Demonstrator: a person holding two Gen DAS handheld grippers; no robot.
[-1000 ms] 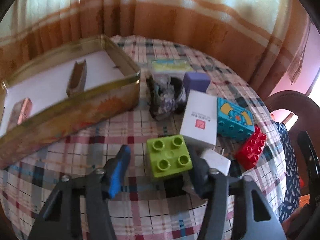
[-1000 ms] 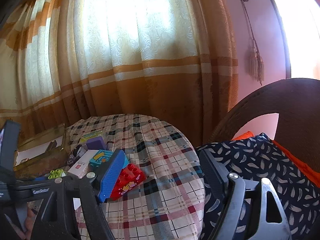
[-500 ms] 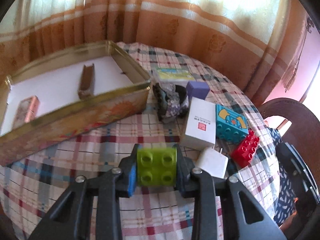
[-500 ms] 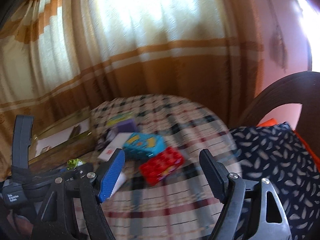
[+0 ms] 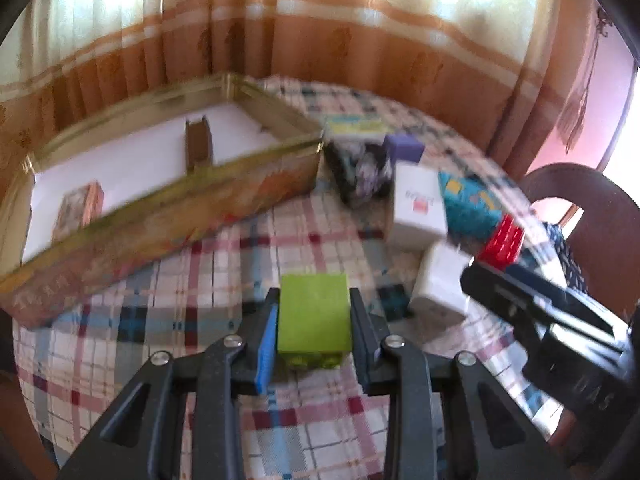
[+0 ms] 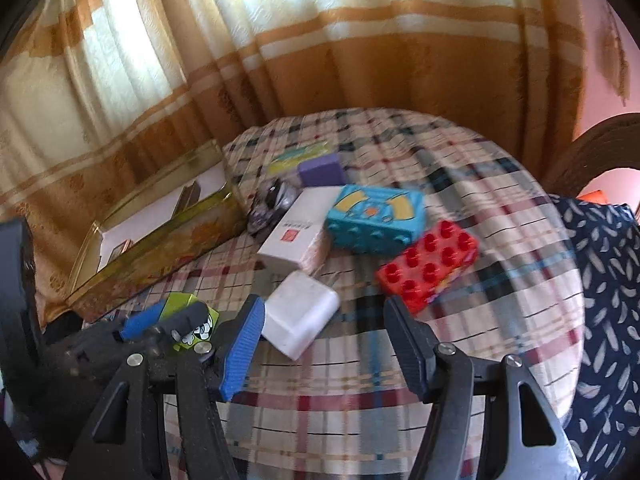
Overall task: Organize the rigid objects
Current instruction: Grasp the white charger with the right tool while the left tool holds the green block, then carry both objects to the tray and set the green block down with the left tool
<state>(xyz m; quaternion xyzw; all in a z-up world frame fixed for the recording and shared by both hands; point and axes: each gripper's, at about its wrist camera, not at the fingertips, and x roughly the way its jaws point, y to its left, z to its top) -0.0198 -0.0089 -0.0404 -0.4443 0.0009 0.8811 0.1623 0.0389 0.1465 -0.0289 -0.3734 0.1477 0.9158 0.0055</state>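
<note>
Your left tool (image 5: 312,316) is clamped on the green brick (image 5: 313,312), pads pressed against its two sides, and it holds the brick above the checked cloth of the bench (image 5: 224,272), near the front long wall of the gold tin (image 5: 168,216). Your right tool (image 6: 324,344) stands with its jaws apart and nothing between them; they have just been closing somewhat, and they hang over the cloth just in front of the white charger block (image 6: 300,320). By the look of it the job is in its early part: the tin, at the left side of the bench, holds only two items, a small brown open-ended piece (image 5: 198,146) near its middle and a small patterned box (image 5: 78,210) toward its near-left end, on a white lining. The green brick seems to be the third on its way in. Left out on the cloth to the right of the tin are the charger block, the white carton (image 6: 296,236), the teal brick (image 6: 376,216), the red brick (image 6: 430,262), the purple block (image 6: 322,172), a yellow-green flat packet (image 6: 298,154) toward the far edge, and a dark crumpled wrapper (image 6: 272,204) just beside the tin's right corner. As for writing, the white carton carries a small red square mark with a line of print above it, too blurred to read; the teal brick shows yellow shapes, not letters; your right tool's body, seen from the left camera, bears faint letters you cannot make out.
</note>
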